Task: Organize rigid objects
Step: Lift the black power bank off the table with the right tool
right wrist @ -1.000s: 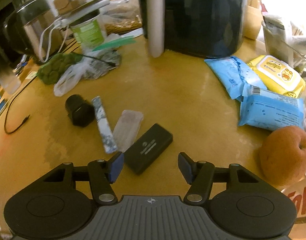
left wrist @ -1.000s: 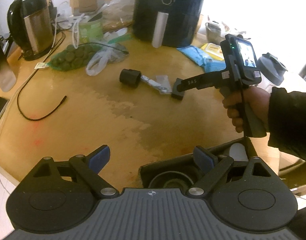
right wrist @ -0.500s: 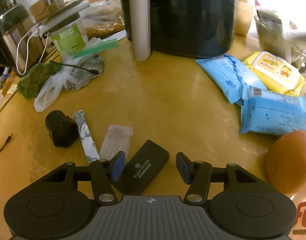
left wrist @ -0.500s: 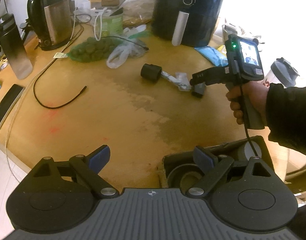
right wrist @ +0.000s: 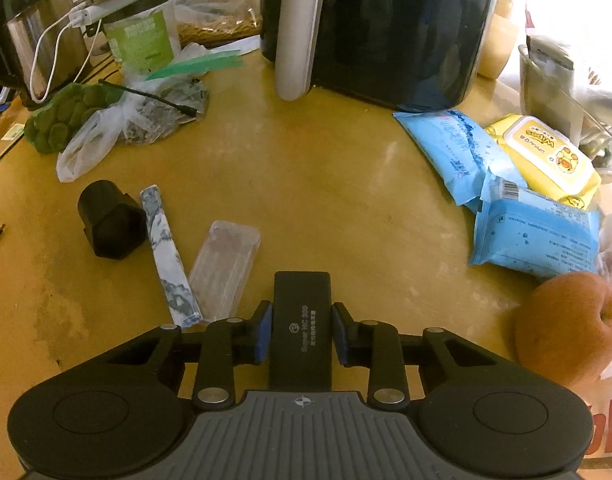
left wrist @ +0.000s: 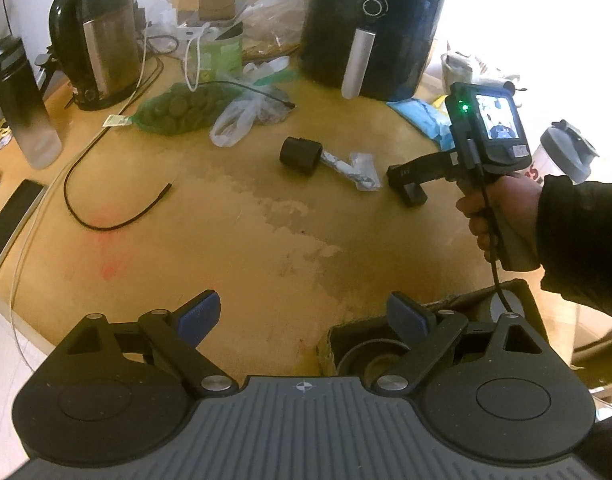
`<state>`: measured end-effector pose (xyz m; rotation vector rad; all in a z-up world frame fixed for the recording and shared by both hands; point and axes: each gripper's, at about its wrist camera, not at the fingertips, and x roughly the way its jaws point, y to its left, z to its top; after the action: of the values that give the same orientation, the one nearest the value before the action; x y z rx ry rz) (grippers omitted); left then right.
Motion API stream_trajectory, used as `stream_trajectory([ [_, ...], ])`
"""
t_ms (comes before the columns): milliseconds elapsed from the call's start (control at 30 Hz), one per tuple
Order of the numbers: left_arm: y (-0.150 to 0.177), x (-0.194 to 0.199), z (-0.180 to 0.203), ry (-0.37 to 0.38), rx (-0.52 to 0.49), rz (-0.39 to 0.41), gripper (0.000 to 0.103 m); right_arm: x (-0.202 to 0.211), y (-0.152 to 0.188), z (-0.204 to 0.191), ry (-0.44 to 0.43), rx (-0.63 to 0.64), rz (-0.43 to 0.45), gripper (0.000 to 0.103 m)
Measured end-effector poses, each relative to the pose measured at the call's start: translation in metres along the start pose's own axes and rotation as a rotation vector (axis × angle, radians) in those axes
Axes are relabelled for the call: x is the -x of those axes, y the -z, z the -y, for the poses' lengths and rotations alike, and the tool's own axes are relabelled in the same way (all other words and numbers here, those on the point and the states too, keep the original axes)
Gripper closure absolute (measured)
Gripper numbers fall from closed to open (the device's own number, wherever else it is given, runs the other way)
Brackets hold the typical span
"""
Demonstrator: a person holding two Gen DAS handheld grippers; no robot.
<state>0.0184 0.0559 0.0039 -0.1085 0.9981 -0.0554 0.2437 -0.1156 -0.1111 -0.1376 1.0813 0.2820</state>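
Right gripper [right wrist: 302, 330] clamped on the black case [right wrist: 302, 320]

Left gripper [left wrist: 302, 314] hangs apart over bare table [left wrist: 234, 240] near the black bin [left wrist: 518, 292]; marbled bar [right wrist: 168, 256] lies just left.

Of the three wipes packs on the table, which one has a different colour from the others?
The yellow pack with the hard flip lid, lying farthest right beside the air fryer. The other two packs are blue soft pouches.

Warm dim light, blown-out upper-right glare, fisheye-bent edges
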Motion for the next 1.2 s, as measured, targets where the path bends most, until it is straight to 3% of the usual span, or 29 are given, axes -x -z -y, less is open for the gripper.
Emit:
stream_trajectory([
  [433,-0.01,-0.008,0.005,0.008,-0.042,0.03,0.011,0.04,0.001,0.019,-0.064,-0.013,0.018,0.069],
  [800,-0.023,-0.016,0.006,0.003,-0.089,0.05,0.011,0.085,0.023,0.038,-0.15,-0.046,0.014,0.069],
  [1200,-0.039,-0.036,0.005,-0.002,-0.133,0.065,0.011,0.133,0.047,0.052,-0.179,-0.117,0.068,0.069],
])
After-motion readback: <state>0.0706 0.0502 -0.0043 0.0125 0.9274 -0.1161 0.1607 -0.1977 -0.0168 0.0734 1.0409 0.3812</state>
